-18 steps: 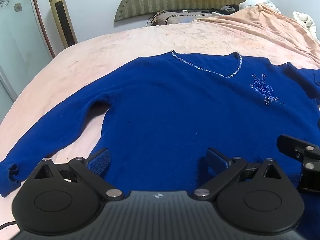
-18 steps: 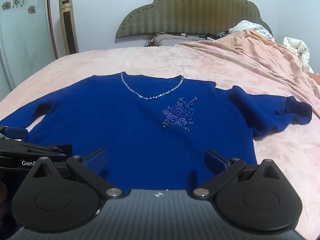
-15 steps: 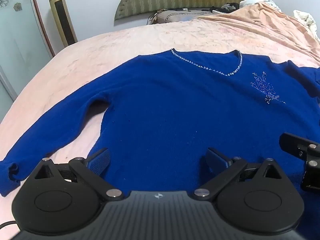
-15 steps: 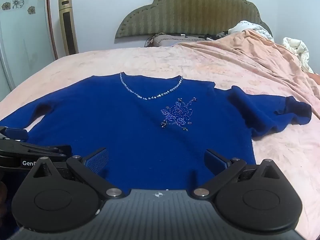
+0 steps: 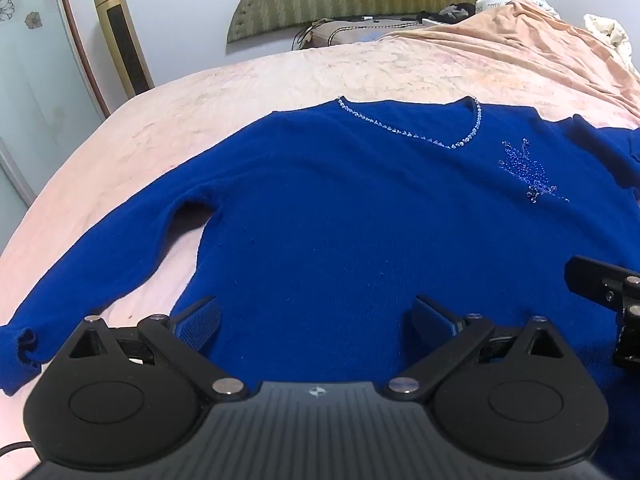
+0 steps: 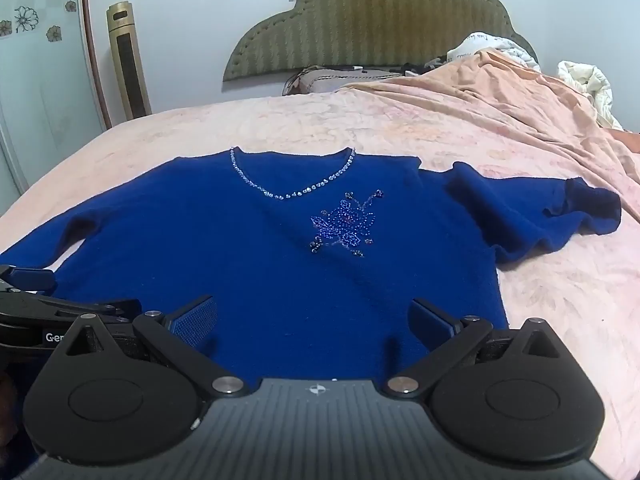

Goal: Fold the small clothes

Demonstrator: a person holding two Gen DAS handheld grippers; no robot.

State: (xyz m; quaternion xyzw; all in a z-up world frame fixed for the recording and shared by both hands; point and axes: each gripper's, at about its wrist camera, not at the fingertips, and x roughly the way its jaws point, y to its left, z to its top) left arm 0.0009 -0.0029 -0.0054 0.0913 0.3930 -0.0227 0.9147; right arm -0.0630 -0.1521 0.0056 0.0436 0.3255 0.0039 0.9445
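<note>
Pink bedspread (image 6: 400,128) bears blue sweater (image 6: 248,248), spread flat.

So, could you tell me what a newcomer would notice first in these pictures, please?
The blue sweater lies spread flat, front up, across the middle of the pink bed, sleeves out to both sides. A beaded flower glitters on its chest just below the beaded neckline. In the foreground, the left gripper and the right gripper hover open over the sweater's near hem.
</note>
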